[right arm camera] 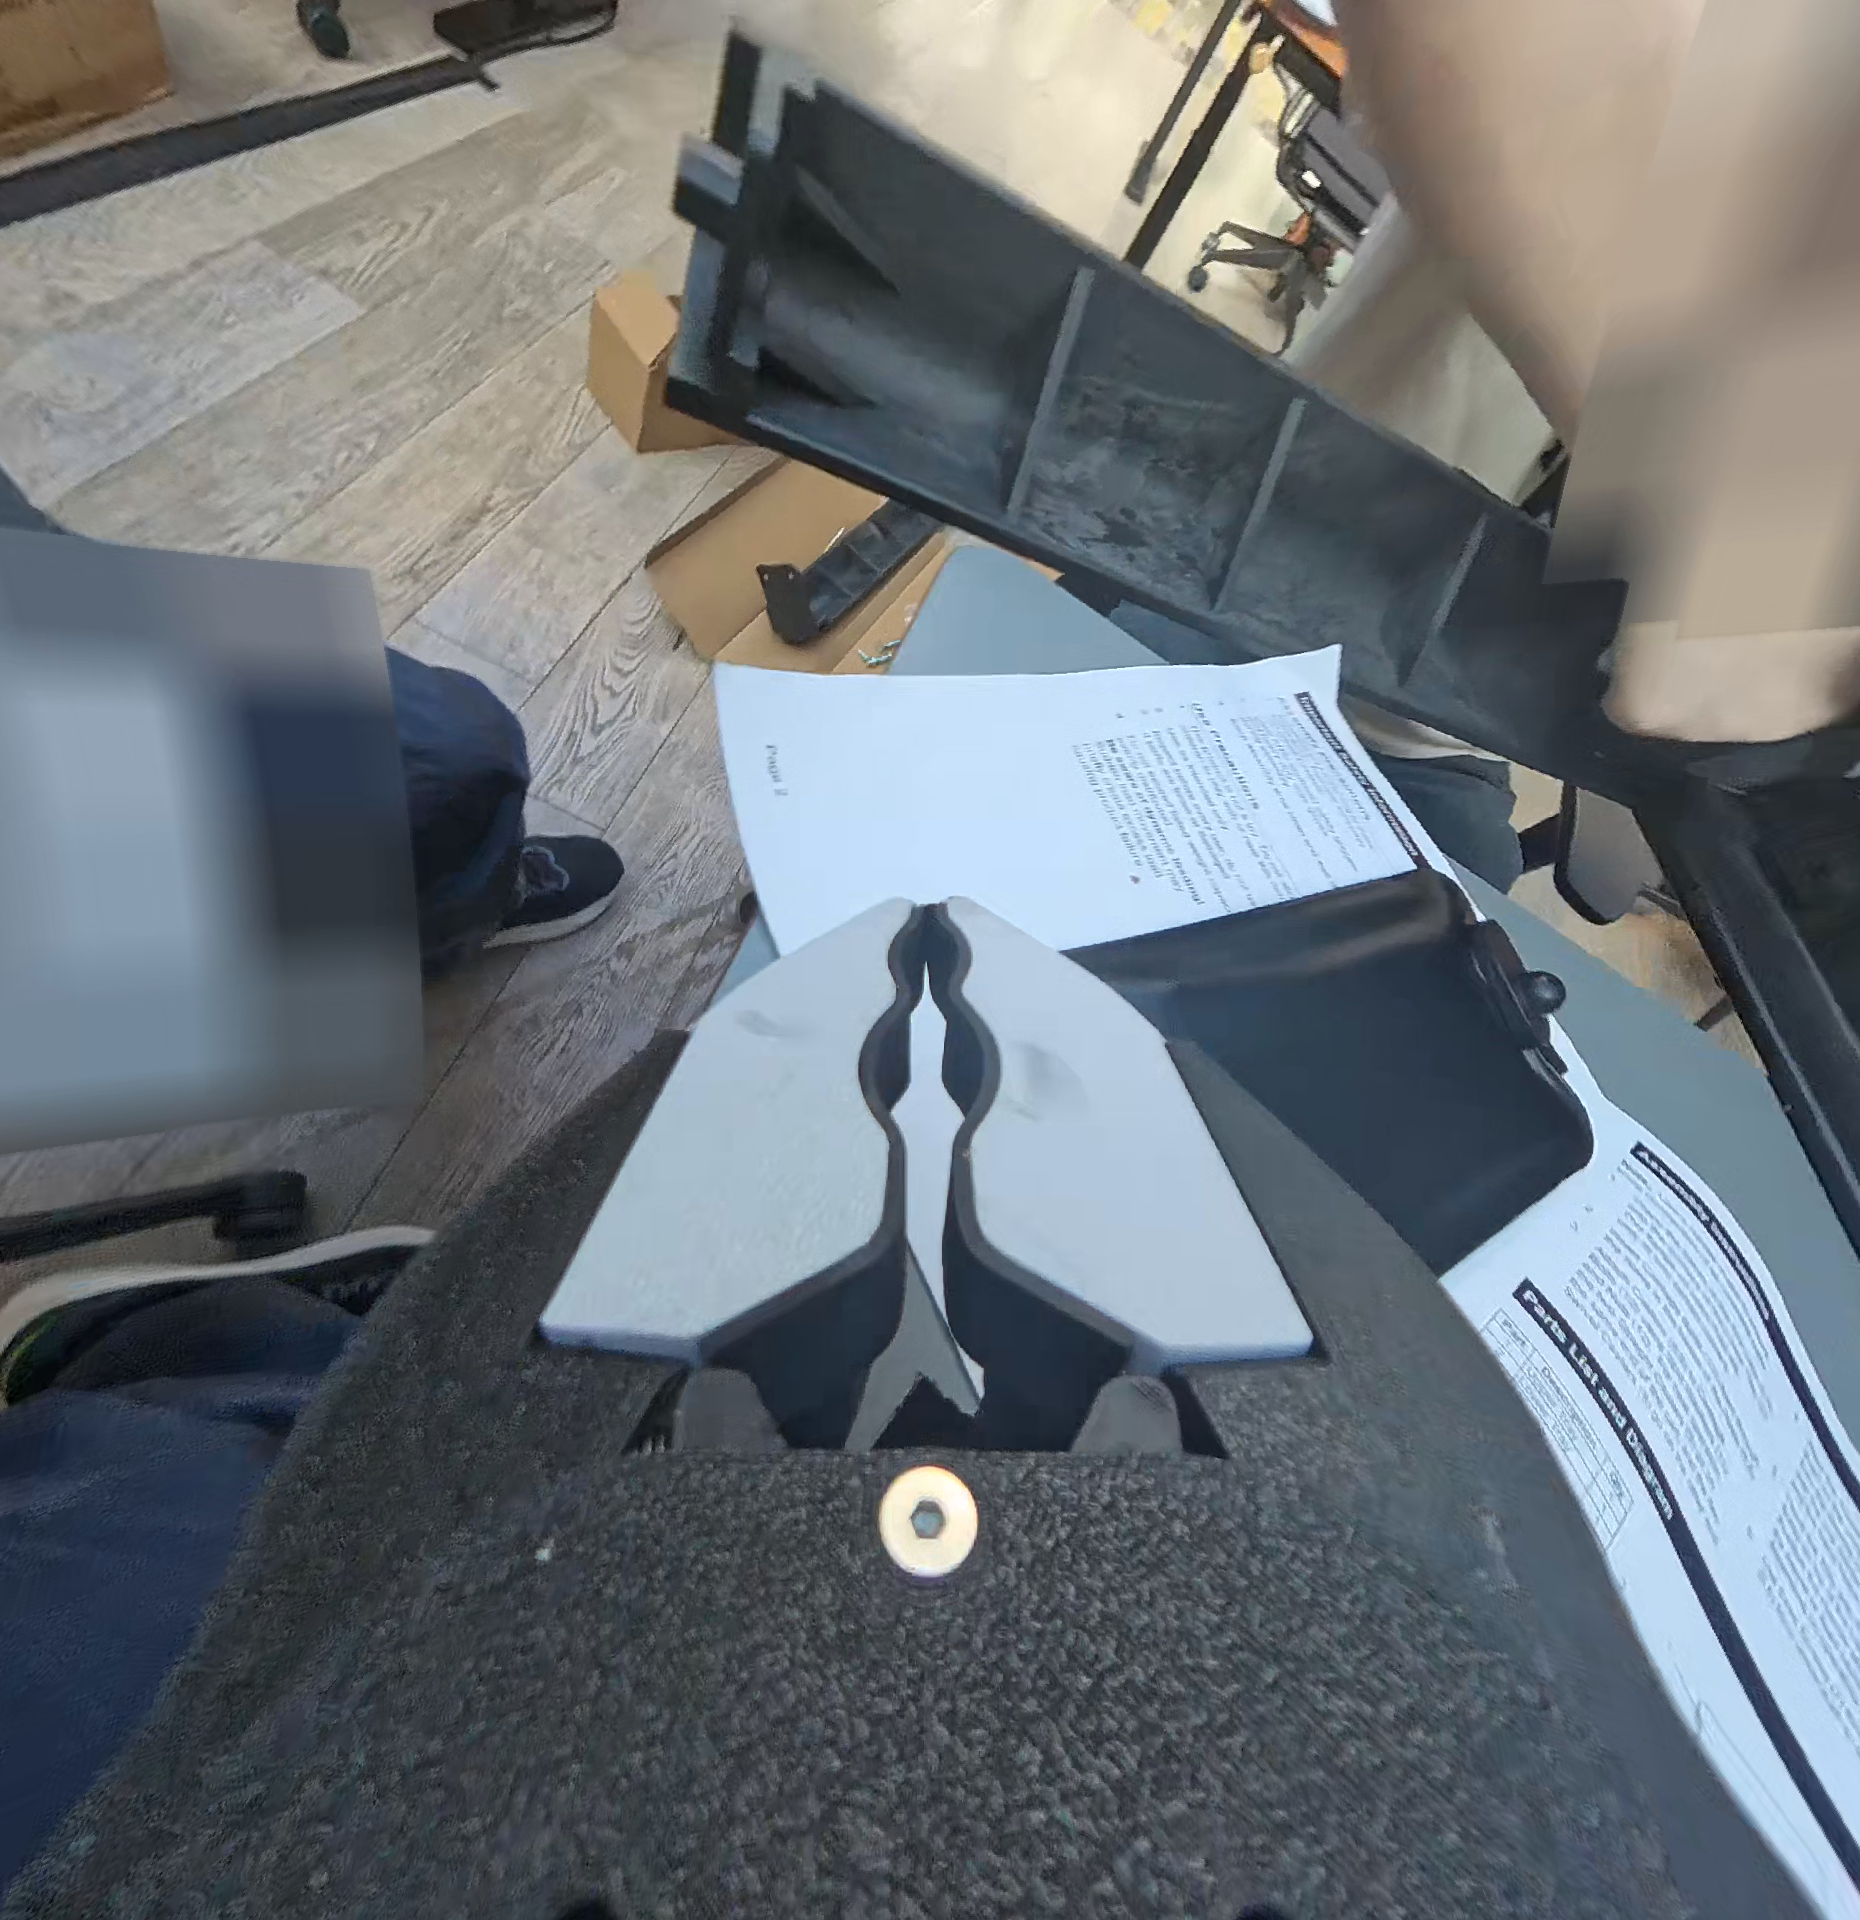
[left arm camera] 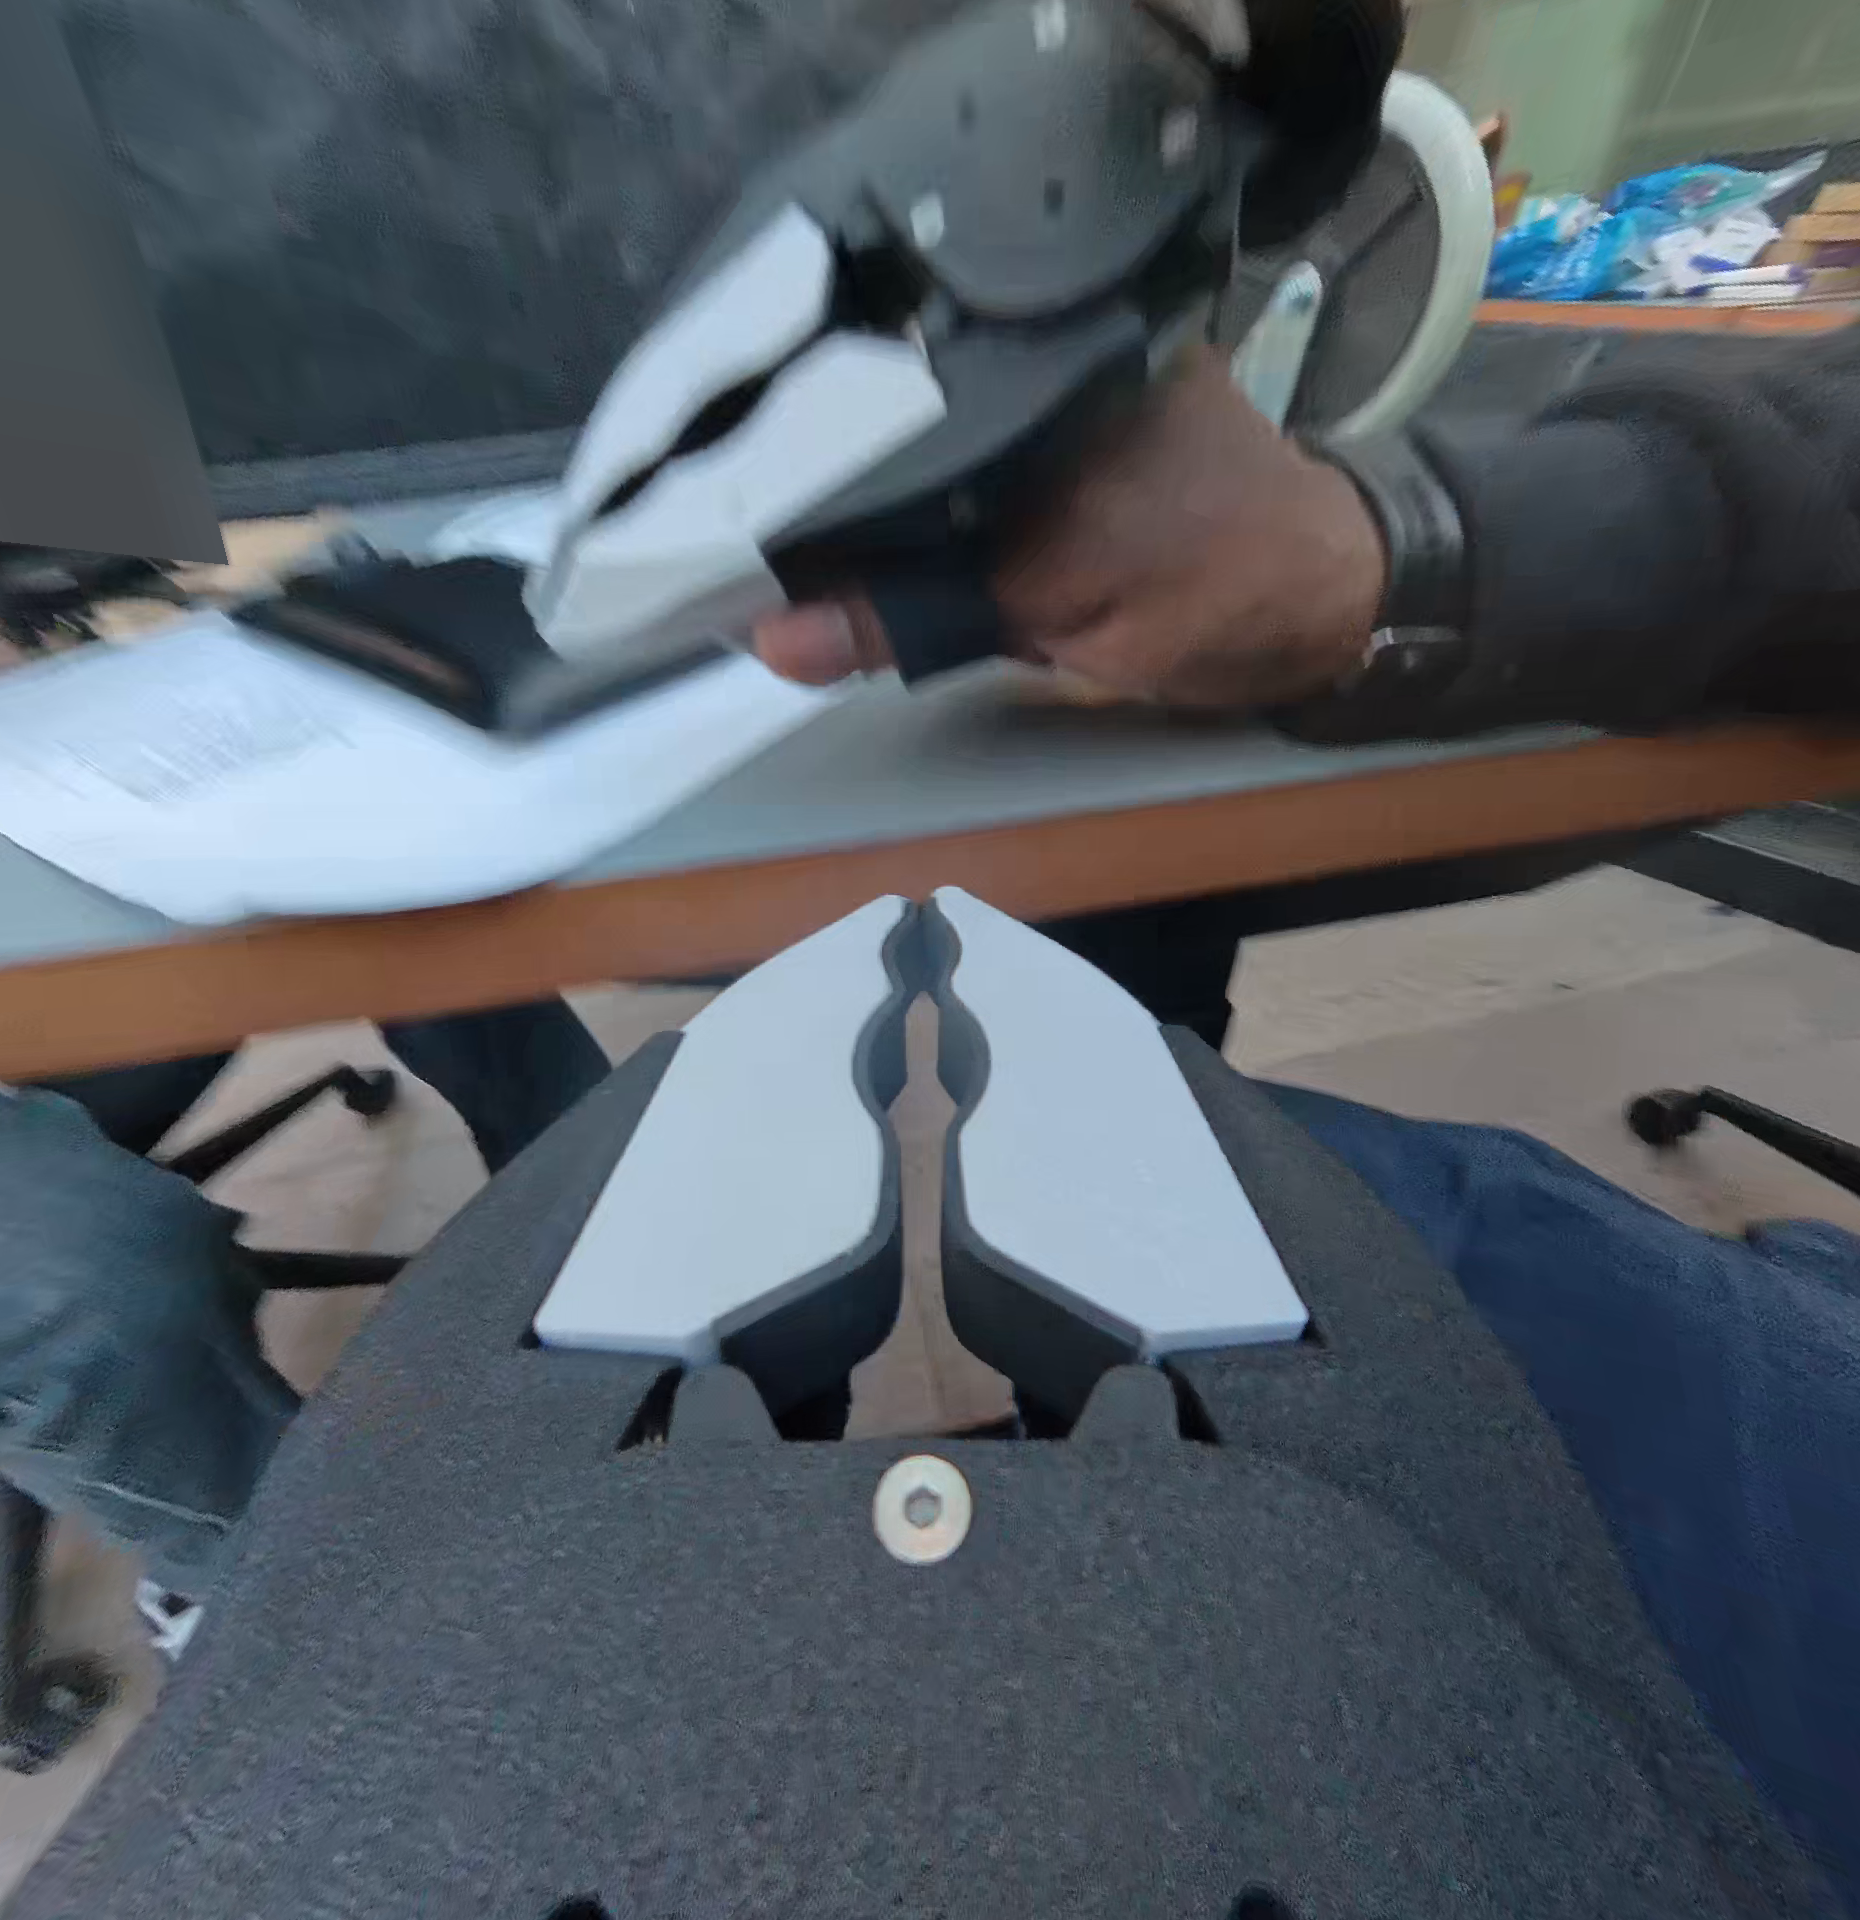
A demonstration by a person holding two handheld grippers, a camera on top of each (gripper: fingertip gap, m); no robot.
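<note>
Here, label by label:

Left hand-held gripper (left arm camera: 921, 906): fingertips closed on each other with nothing between them; it hangs below and in front of the orange edge of the surface (left arm camera: 905, 862), not touching it as far as can be told.

Right hand-held gripper (right arm camera: 931, 909): also closed tip to tip and bare; it sits over the near corner of a printed sheet (right arm camera: 967, 790), with a black flat case (right arm camera: 1373, 1060) just beside it at 3 o'clock. In the left wrist view this gripper (left arm camera: 552, 597) shows at 11 o'clock, tips down close to the black case (left arm camera: 417, 623); contact is too blurred to tell.

Hand (left arm camera: 1165, 561): wraps the right gripper's handle, dark sleeve resting on the surface.

Papers: a second printed sheet (right arm camera: 1653, 1403) runs out from under the case toward 4 o'clock.

Ribbed black part (right arm camera: 1165, 416): a long tilted piece at 12 to 2 o'clock above the sheets, well apart from the tips.

Farther out: cardboard box (right arm camera: 635, 364) on the wood floor at 11 o'clock; a dark shoe (right arm camera: 552, 883) at 9 o'clock.

Crowding: the case and the tilted part hem in the right side.
</note>
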